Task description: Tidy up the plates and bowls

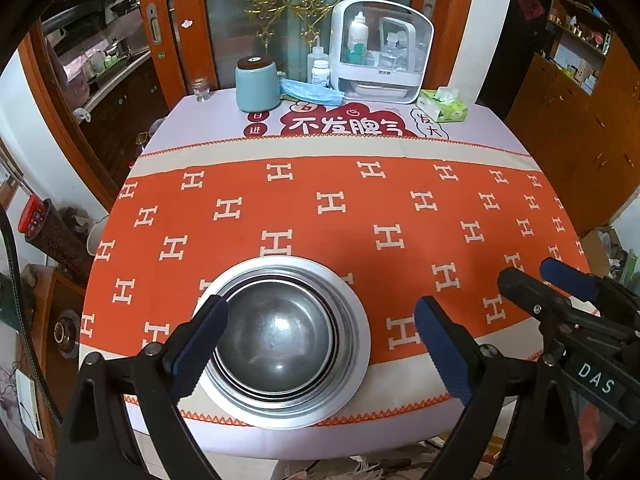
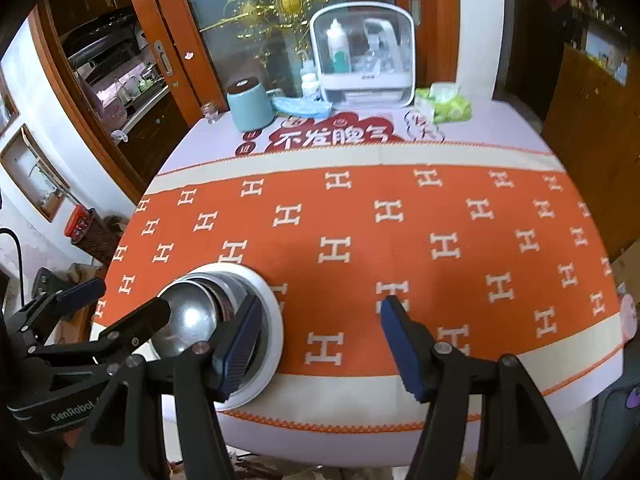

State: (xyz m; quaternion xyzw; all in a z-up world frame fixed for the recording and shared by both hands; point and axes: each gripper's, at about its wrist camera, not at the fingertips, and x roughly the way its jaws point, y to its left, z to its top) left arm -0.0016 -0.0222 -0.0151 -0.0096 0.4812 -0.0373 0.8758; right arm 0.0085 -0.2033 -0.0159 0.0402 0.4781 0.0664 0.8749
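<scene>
A stack of steel bowls [image 1: 280, 340] sits nested on a white plate [image 1: 354, 320] near the front edge of the table. It also shows in the right wrist view, bowls [image 2: 192, 316] on the plate [image 2: 274, 320]. My left gripper [image 1: 320, 340] is open and empty, held above the stack, its left finger over the plate's left rim. My right gripper [image 2: 320, 344] is open and empty, to the right of the stack, its left finger over the plate's right side. The right gripper also shows at the right of the left wrist view [image 1: 548, 280].
An orange H-patterned cloth [image 1: 360, 208] covers the table. At the back stand a teal canister [image 1: 257, 85], a blue mask [image 1: 312, 94], a white pill bottle [image 1: 321, 73], a white storage box [image 1: 380, 52] and a tissue pack [image 1: 442, 105]. Wooden doors stand behind.
</scene>
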